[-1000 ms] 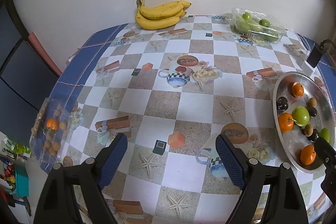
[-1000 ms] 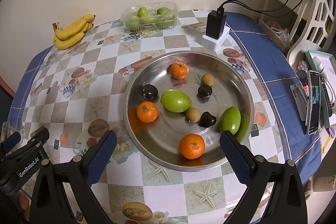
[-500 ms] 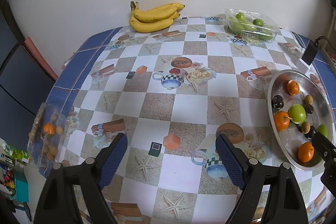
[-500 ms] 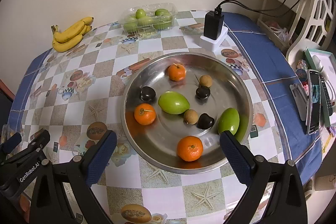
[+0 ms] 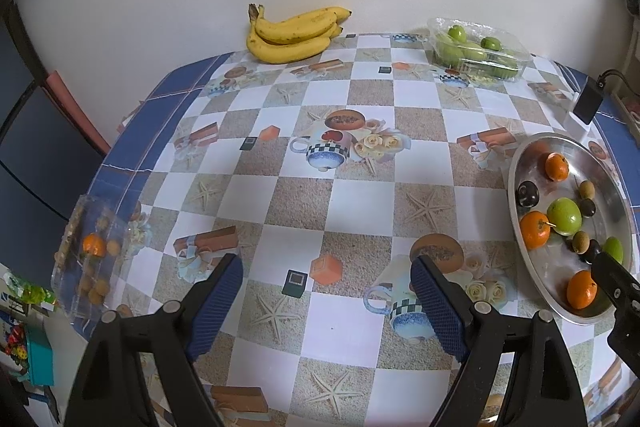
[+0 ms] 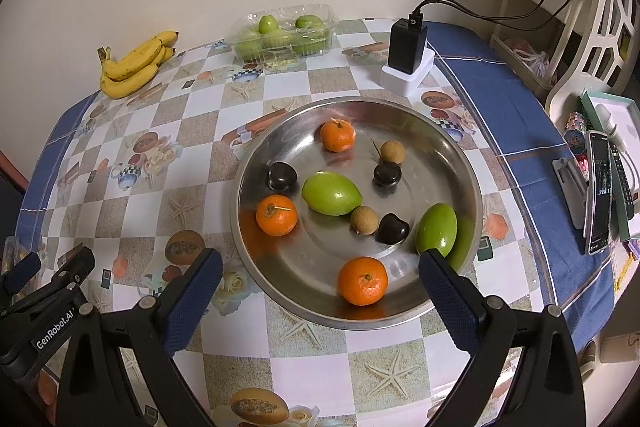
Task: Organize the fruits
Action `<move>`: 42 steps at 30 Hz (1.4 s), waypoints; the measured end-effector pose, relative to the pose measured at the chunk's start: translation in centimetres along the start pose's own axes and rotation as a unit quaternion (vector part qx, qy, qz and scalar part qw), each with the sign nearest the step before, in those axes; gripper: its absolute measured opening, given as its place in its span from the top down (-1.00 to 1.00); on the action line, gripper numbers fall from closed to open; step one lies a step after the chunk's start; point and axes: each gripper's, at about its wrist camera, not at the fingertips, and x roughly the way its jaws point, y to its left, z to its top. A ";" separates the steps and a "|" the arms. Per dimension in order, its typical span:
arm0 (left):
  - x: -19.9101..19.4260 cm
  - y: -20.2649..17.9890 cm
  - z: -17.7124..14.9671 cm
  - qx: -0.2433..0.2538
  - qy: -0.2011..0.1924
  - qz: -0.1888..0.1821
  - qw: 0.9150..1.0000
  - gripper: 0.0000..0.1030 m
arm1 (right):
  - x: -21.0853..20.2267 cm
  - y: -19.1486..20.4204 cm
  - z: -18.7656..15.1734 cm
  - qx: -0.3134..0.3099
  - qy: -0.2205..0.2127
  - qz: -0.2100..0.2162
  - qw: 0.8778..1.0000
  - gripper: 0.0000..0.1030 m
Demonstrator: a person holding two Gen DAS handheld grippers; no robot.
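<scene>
A round steel tray holds three oranges, two green fruits, three dark fruits and two brown longans. My right gripper hangs open over the tray's near rim, its pads clear of every fruit. My left gripper is open over the checked tablecloth, left of the tray, with nothing between its fingers. Bananas lie at the far edge by the wall. Beside them is a clear box of green fruits. A clear box with an orange and longans sits at the table's left edge.
A black charger on a white block stands just behind the tray, its cable running up to the right. A phone and remote lie on a stand off the table's right side, near a white chair. A wall backs the table.
Both views drew back a touch from the table, then held still. No fruit has moved and both grippers stay open.
</scene>
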 end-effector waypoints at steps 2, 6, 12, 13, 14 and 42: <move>0.0 0.0 0.0 0.000 0.000 0.000 1.000 -0.72 | 0.0 0.0 0.0 0.000 0.000 0.000 1.000 -0.92; 0.0 -0.2 0.0 0.003 0.000 0.000 1.000 -0.72 | 0.1 0.0 0.0 -0.003 0.002 0.000 1.000 -0.92; 0.1 -0.3 -0.1 0.006 0.001 0.000 1.000 -0.72 | 0.2 0.2 0.0 -0.006 0.005 -0.001 1.000 -0.92; 0.1 -0.3 -0.1 0.006 0.001 0.000 1.000 -0.72 | 0.2 0.2 0.0 -0.007 0.006 -0.001 1.000 -0.92; 0.1 -0.3 -0.1 0.006 0.001 0.000 1.000 -0.72 | 0.3 0.2 0.0 -0.008 0.006 -0.001 1.000 -0.92; 0.3 -0.3 -0.2 0.011 0.004 -0.002 1.000 -0.72 | 0.4 0.5 -0.1 -0.012 0.007 -0.002 1.000 -0.92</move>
